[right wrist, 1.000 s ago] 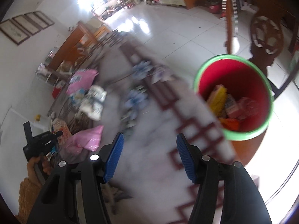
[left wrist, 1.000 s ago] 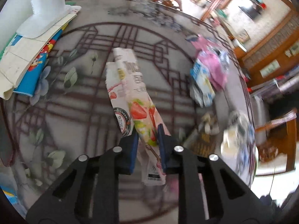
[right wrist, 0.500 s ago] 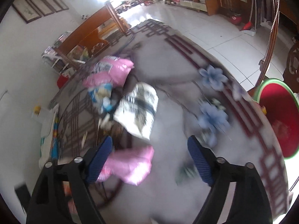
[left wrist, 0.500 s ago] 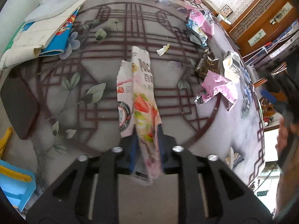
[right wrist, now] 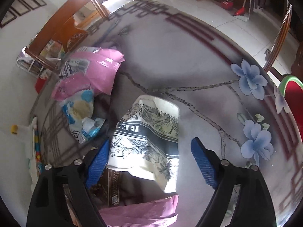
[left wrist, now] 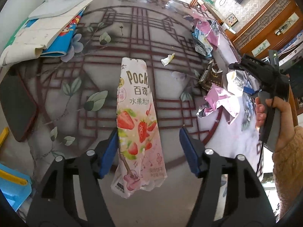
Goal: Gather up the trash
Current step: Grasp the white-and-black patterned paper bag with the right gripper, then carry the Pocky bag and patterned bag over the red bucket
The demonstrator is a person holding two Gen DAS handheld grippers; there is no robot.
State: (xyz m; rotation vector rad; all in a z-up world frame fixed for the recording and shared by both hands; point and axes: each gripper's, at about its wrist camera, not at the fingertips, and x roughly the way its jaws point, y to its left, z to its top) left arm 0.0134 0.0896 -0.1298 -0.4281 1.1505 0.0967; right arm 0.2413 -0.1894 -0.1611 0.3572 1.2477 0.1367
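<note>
My left gripper [left wrist: 148,149] is open; the pink strawberry Pocky wrapper [left wrist: 137,121] sits between its jaws, touching only the left pad, above the round patterned table [left wrist: 113,37]. My right gripper [right wrist: 149,162] is open around a white and black floral wrapper [right wrist: 149,140] lying on the table. It also shows in the left wrist view [left wrist: 265,79], held by a hand over crumpled wrappers. The red bin with a green rim [right wrist: 292,92] is at the right edge.
Pink and blue wrappers [right wrist: 85,81] lie left of the floral one, a pink foil wrapper [left wrist: 221,102] and a brown box [left wrist: 211,77] near it. Books and papers [left wrist: 43,30] lie far left, a dark pad [left wrist: 15,104] at the left edge.
My left gripper has opened and let go of the Pocky wrapper, which has turned face-on. My right gripper has swung from the bin to the table and come down around the floral wrapper.
</note>
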